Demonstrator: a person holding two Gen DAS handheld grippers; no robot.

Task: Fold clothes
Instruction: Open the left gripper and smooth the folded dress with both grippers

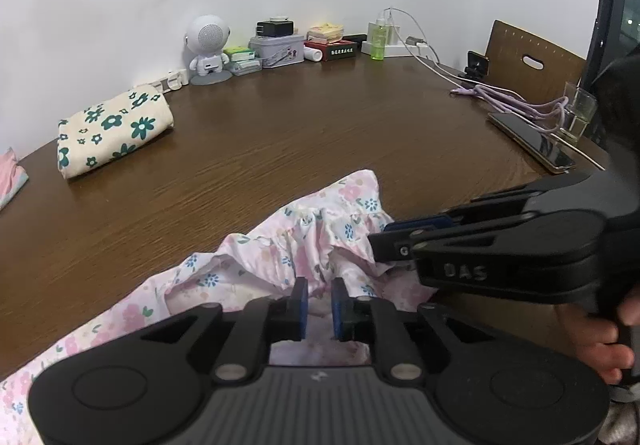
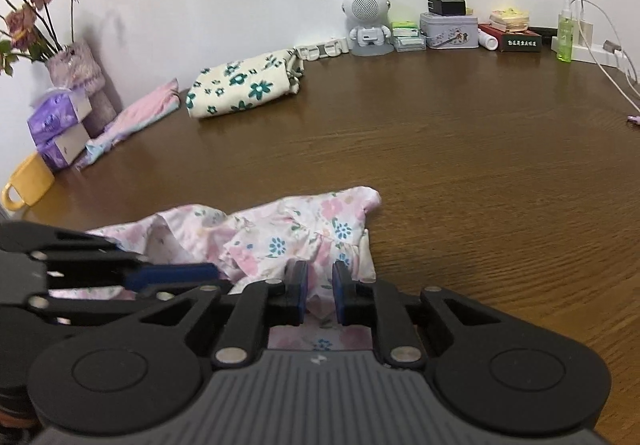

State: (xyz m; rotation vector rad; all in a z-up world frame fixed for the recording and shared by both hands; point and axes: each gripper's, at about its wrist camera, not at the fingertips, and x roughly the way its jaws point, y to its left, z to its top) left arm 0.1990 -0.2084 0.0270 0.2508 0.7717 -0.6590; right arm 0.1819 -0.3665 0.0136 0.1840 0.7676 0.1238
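Step in hand, as judged from the layout: gathering the pink floral garment for a fold. It lies crumpled at the near edge of the wooden table, directly under both tools.

Left gripper: jaws narrow, blue pads a small gap apart, thin cloth bunched between them. Whether the pads actually press on the cloth cannot be told.

Right gripper: same condition; narrow gap, a ruffle of the garment rising between the pads, contact uncertain.

The next move probably calls for a firm pinch on both sides, then lifting and spreading the cloth flat before folding.

Materials, left to right in the right wrist view: a smooth yellow mug, boxy purple tissue packs, a flat pink cloth, and a cream cloth with green flowers, folded into a soft block. The garment is light, thin and gathered into ruffles. The table is dark, grained and slightly glossy.
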